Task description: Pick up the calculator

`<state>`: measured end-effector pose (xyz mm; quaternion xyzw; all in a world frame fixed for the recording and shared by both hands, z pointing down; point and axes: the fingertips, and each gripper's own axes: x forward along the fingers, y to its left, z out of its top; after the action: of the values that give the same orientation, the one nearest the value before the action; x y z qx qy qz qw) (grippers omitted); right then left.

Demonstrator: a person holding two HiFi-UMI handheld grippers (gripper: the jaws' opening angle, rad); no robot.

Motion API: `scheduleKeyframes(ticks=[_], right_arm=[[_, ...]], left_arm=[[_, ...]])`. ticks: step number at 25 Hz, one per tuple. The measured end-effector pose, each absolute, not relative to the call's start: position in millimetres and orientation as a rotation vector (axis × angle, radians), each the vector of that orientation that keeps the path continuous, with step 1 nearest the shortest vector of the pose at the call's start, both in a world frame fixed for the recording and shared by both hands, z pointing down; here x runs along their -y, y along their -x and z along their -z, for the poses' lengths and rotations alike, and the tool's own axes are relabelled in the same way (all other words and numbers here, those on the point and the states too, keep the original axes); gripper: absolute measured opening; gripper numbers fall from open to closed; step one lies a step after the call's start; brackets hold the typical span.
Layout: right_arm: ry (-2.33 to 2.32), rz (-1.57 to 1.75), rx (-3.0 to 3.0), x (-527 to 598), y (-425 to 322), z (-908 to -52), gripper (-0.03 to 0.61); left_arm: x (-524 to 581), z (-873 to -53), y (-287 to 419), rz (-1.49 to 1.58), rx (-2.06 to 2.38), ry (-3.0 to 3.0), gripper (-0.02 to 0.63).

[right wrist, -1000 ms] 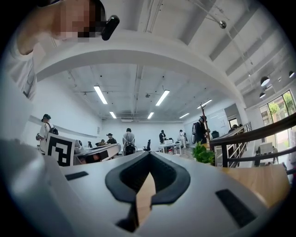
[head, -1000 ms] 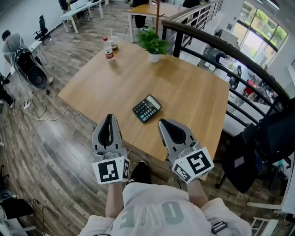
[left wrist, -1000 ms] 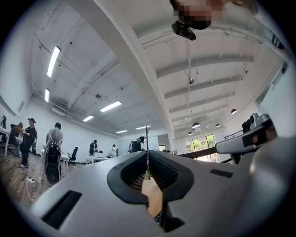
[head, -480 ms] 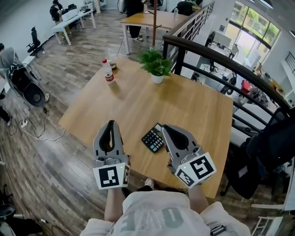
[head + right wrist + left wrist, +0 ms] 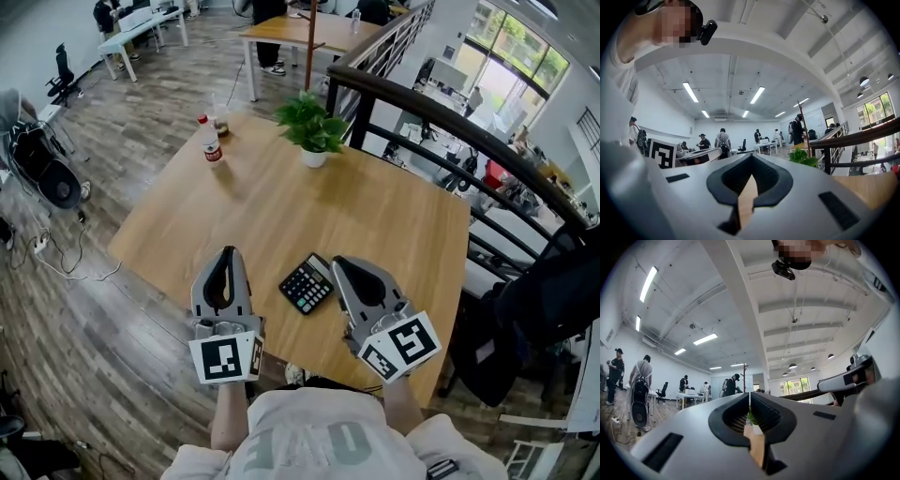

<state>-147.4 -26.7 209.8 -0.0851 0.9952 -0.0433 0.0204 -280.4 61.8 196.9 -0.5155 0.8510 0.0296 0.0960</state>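
The left gripper [image 5: 225,253] has its fingers pressed fully together with nothing between them, and the right gripper [image 5: 339,263] looks the same (tips meeting, empty). The black rectangular calculator [image 5: 307,282] lies flat on the light wooden bench [image 5: 281,192], between the two sets of fingers and nearer the right ones. A small green potted plant [image 5: 312,131] and a red-capped plastic bottle [image 5: 208,142] stand well beyond the fingertips.

You stand in an open-plan office: white desks [image 5: 141,23], swivel chair [image 5: 62,70], strip lights [image 5: 757,95], mezzanine railing [image 5: 422,98].
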Motion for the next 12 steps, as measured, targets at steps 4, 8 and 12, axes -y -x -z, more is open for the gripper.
scheduleKeyframes(ticks=[4,8,12], right_arm=[[0.262,0.162,-3.072,39,147,-211,0.018],[0.277,0.188,-3.060,49,145,-212,0.018],[0.301,0.205,-3.047,55,141,-214,0.018]], left_arm=[[-49,-194,272,-0.063,-2.501,1.542,0.018],[-41,-190,265,-0.054,-2.482,1.560,0.018],[-34,-192,253,-0.055,-2.462,1.593,0.018]])
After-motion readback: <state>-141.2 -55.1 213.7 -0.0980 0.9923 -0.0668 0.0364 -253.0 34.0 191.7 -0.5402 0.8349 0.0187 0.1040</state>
